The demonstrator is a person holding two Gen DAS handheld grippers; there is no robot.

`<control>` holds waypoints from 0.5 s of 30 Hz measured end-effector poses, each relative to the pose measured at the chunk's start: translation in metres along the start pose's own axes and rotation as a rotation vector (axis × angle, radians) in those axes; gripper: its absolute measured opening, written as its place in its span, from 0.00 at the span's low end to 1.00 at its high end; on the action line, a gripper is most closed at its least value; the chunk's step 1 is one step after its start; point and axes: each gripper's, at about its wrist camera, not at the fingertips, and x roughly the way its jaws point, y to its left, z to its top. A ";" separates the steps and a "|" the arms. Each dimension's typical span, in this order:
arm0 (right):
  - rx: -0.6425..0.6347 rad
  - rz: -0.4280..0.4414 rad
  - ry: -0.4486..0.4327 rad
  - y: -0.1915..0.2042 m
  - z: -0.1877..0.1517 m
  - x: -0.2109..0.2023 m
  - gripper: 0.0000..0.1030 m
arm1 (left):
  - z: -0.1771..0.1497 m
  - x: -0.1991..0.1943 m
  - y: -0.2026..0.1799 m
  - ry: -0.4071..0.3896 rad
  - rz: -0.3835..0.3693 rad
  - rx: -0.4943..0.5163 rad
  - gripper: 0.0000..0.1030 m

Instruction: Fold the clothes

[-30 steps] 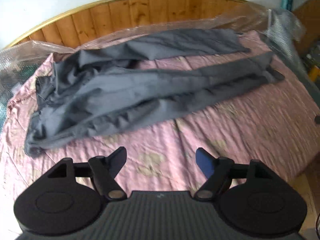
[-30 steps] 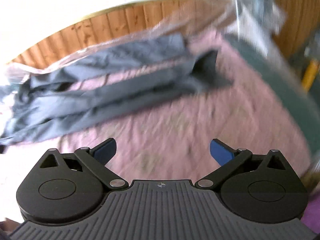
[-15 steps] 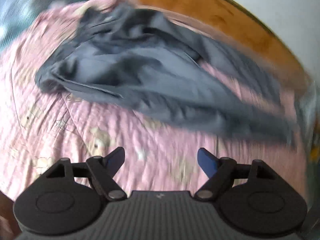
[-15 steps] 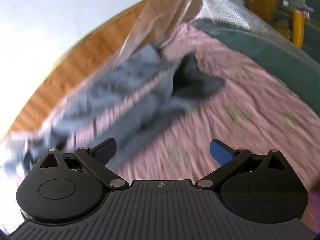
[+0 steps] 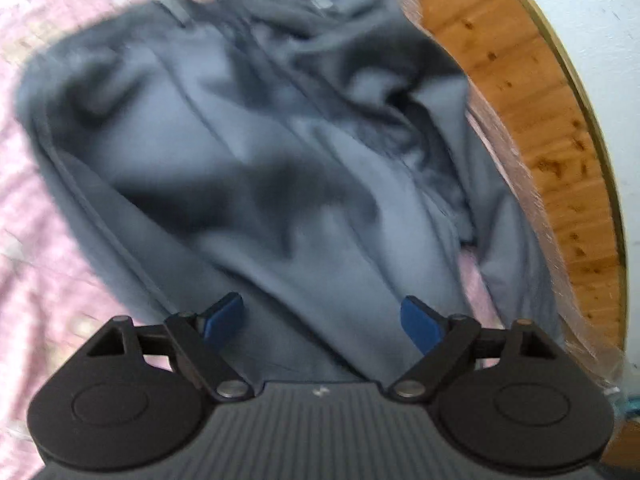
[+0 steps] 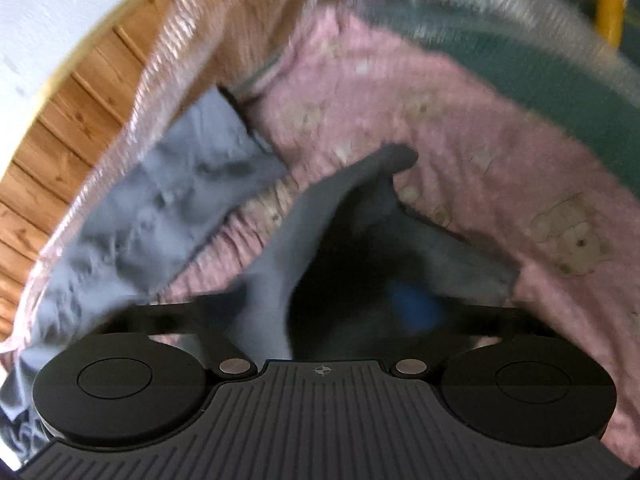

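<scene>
Left wrist view: grey trousers [image 5: 256,152] lie crumpled on my pink bedspread [image 5: 36,248] beside a wooden headboard [image 5: 520,92], my left tongs [image 5: 322,320] opening above them. My right tongs [image 6: 400,304] are pressed together on a trouser leg end [image 6: 360,208].

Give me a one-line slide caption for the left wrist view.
Left gripper, jaws opening, poised over the waist end of grey trousers on a pink bedspread.

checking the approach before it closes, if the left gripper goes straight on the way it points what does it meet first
Most likely the crumpled dark grey trousers: the left gripper, jaws opening with nothing pinched, points down at that cloth on the pink patterned bedspread. Depth is unclear.
</scene>
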 end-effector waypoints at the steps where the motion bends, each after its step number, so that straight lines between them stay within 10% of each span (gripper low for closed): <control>1: -0.006 0.030 -0.018 0.001 0.005 -0.007 0.00 | -0.006 0.003 -0.005 -0.001 -0.002 0.007 0.85; 10: -0.031 0.264 -0.202 -0.011 0.007 -0.120 0.00 | -0.007 0.037 -0.053 0.071 -0.041 0.050 0.91; 15: -0.025 0.394 -0.278 -0.043 -0.027 -0.147 0.00 | -0.001 0.090 -0.090 0.241 0.086 0.106 0.94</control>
